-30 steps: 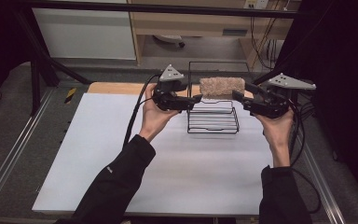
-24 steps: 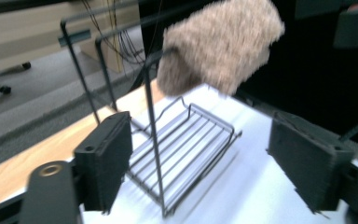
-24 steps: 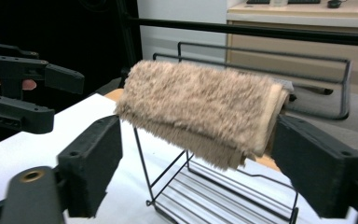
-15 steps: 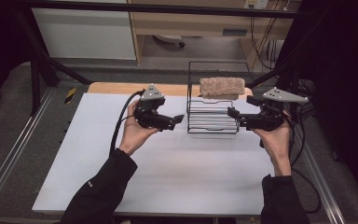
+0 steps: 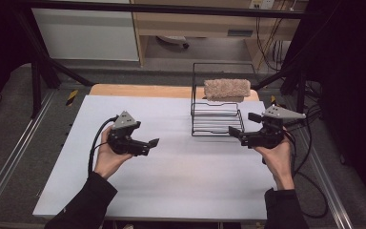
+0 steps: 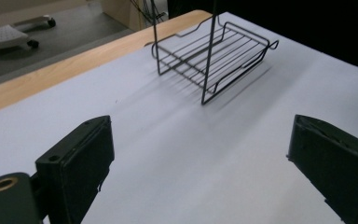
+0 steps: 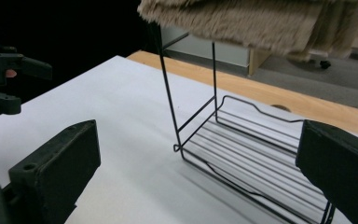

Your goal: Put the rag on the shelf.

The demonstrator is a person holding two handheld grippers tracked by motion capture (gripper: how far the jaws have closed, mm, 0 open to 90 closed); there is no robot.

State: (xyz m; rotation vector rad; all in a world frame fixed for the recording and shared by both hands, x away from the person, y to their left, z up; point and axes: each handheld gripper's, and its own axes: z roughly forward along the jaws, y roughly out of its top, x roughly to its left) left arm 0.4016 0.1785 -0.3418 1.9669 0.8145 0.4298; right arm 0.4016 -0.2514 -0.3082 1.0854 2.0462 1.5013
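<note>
both grippers — left gripper point(image 5: 148, 143) and right gripper point(image 5: 240, 128) — have just opened, jaws apart and empty, and backed off, leaving the towel point(image 5: 227, 88) draped on the wire rack point(image 5: 217, 125) — hanging looks done.

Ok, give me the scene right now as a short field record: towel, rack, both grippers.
towel: beige, fluffy, draped over the rack's top bar, neither gripper touching it
rack: black wire, standing on the white table
left gripper: jaws just opened, nothing between them, apart from rack
right gripper: jaws just opened, nothing between them, beside rack's base
</note>
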